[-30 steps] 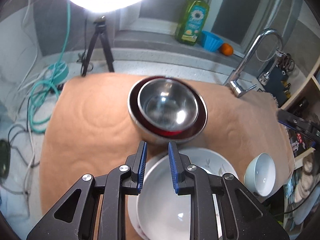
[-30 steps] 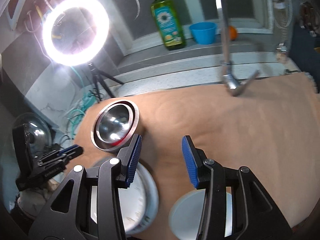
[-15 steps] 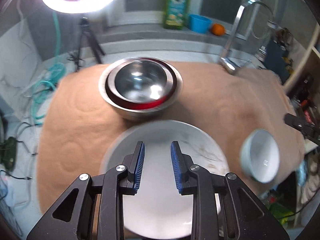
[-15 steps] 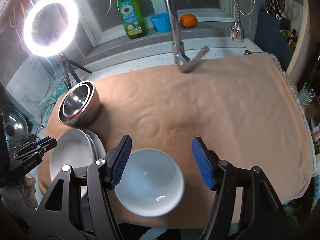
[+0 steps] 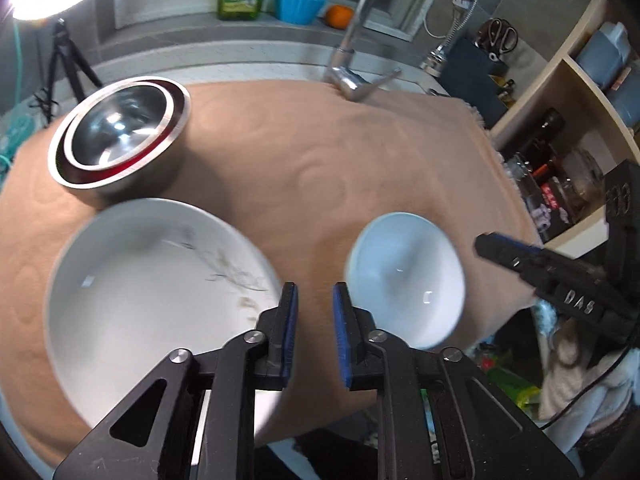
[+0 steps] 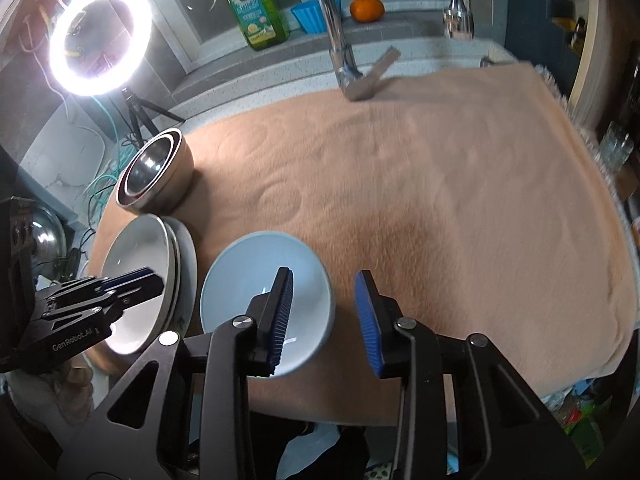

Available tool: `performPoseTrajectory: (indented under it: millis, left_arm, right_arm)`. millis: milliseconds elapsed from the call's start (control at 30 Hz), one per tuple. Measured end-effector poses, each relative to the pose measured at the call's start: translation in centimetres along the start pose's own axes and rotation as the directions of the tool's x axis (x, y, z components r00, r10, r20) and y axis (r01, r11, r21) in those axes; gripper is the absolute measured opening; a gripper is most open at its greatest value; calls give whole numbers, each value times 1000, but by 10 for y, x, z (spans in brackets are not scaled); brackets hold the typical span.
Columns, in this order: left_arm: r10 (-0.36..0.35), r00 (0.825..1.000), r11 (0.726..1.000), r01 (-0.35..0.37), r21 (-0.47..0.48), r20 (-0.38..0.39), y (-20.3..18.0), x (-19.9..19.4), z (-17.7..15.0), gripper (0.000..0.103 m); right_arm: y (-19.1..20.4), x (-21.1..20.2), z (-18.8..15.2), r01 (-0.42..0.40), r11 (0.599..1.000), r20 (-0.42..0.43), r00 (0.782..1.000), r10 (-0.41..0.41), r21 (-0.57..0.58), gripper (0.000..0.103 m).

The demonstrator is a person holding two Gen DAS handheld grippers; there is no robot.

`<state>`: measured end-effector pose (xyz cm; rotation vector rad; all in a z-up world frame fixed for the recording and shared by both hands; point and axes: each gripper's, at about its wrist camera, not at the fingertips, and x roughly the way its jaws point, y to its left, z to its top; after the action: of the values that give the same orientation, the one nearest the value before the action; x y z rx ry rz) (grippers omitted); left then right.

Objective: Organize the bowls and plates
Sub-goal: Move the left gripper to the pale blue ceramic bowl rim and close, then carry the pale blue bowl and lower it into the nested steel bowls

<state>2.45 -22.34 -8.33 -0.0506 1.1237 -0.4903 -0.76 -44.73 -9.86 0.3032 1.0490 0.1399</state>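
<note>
A small white bowl (image 5: 404, 276) (image 6: 248, 280) stands on the tan cloth near its front edge. My right gripper (image 6: 323, 274) straddles the bowl's right rim, one finger over the inside and one outside. Its jaws are closing and the pads stand clear of the rim. It also shows in the left wrist view, the right gripper (image 5: 486, 242) beside the bowl. My left gripper (image 5: 314, 286) (image 6: 148, 280) is shut on nothing, over cloth between the bowl and a stack of white plates (image 5: 152, 280) (image 6: 136, 272). Nested steel bowls (image 5: 116, 136) (image 6: 154, 172) sit behind the plates.
The tan cloth (image 5: 320, 152) covers the counter. A faucet (image 5: 352, 76) rises at its back edge. A ring light (image 6: 100, 36) on a tripod stands back left, with cables below. A soap bottle (image 6: 254, 8) and an orange (image 6: 366, 8) are on the sill. Shelves (image 5: 560, 80) stand right.
My left gripper swung right, from above the plates to the cloth beside the small bowl, and its jaws narrowed. My right gripper came down over the small bowl, widened, then narrowed around its rim.
</note>
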Motion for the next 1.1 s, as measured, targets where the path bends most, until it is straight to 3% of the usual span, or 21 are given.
performPoseTrajectory:
  millis: [233, 500, 1000, 1100]
  left_arm:
    - [-31, 998, 999, 30, -13, -51, -10, 17, 0, 7]
    - [-51, 997, 999, 51, -14, -50, -17, 19, 5, 7]
    - [-44, 994, 999, 42, -25, -97, -18, 38, 8, 7]
    - [-48, 993, 999, 45, -29, -108, -17, 42, 8, 7]
  right_arm:
    - [-11, 13, -6, -33, 999, -40, 999, 35, 42, 26]
    - [-12, 17, -7, -48, 997, -52, 997, 51, 55, 25]
    - [-17, 30, -7, -54, 996, -96, 994, 61, 70, 25]
    - [-18, 34, -7, -67, 995, -112, 991, 75, 74, 15]
